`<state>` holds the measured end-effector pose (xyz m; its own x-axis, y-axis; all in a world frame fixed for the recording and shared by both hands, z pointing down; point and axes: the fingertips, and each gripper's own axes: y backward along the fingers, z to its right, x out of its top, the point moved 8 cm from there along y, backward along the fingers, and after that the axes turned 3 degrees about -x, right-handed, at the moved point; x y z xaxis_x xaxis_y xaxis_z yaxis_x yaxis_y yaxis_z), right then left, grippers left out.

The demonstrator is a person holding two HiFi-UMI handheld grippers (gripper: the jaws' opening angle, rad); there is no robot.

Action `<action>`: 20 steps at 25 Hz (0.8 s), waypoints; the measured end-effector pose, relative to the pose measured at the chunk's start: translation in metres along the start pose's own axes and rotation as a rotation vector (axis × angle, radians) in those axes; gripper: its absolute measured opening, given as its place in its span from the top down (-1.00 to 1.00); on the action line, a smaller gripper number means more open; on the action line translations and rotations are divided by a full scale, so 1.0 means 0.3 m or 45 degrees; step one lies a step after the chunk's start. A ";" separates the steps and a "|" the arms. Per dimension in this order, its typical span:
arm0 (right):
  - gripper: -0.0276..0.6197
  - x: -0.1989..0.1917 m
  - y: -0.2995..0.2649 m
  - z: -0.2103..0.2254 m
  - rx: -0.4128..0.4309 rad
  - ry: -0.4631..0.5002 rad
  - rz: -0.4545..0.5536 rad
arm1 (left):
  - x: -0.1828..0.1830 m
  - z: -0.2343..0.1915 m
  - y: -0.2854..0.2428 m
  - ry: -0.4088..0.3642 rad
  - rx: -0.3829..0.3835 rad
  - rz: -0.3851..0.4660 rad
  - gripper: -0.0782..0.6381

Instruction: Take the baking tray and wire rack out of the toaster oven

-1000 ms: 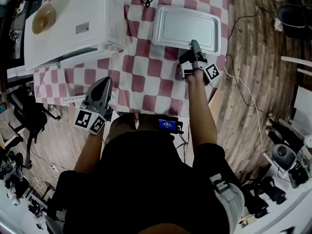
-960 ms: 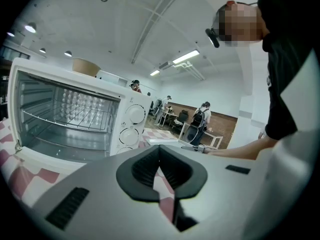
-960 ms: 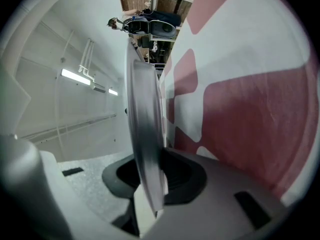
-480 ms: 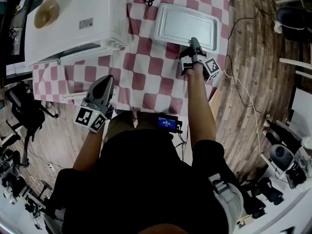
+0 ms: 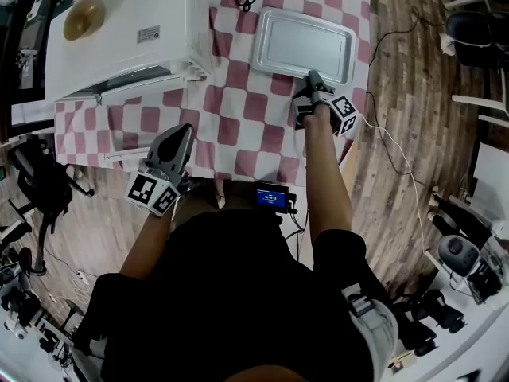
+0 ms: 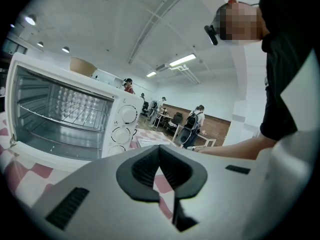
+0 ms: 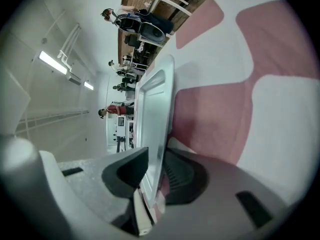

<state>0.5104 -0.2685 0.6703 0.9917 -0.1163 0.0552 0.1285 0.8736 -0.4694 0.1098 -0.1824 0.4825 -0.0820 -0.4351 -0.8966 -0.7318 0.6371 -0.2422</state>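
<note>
Nearest the person, the grey left gripper point(image 5: 184, 131) hangs closed and empty over the edge of the red-and-white checked tablecloth point(image 5: 246, 126). Beyond it, the right gripper point(image 5: 312, 76) pinches the near rim of the flat silver metal baking tray point(image 5: 302, 44) lying on the cloth, its jaws just easing apart. Farther left, the thin wire rack point(image 6: 55, 118) sits inside the open white toaster oven point(image 5: 119, 30).
</note>
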 end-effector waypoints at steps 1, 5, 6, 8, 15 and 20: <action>0.66 -0.005 0.011 0.006 0.000 -0.005 0.002 | 0.001 0.000 0.005 0.001 -0.003 0.001 0.81; 0.66 -0.027 0.060 0.026 0.016 -0.013 0.028 | 0.002 -0.010 0.026 0.004 -0.024 0.010 0.81; 0.66 -0.037 0.076 0.028 0.026 -0.012 0.034 | 0.002 -0.013 0.034 0.004 -0.028 0.013 0.81; 0.66 -0.063 0.113 0.031 0.052 -0.006 0.039 | 0.006 -0.019 0.055 0.003 -0.034 0.020 0.81; 0.66 -0.169 0.353 -0.055 0.181 0.307 0.100 | 0.035 -0.027 0.147 -0.031 -0.102 0.083 0.81; 0.66 -0.334 0.557 -0.222 0.349 0.709 0.133 | 0.078 -0.059 0.246 -0.056 -0.153 0.165 0.81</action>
<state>0.4320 -0.1425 0.5276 0.8566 -0.1880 -0.4805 0.1015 0.9745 -0.2003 0.0419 -0.1567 0.4501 -0.1532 -0.3239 -0.9336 -0.7927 0.6044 -0.0797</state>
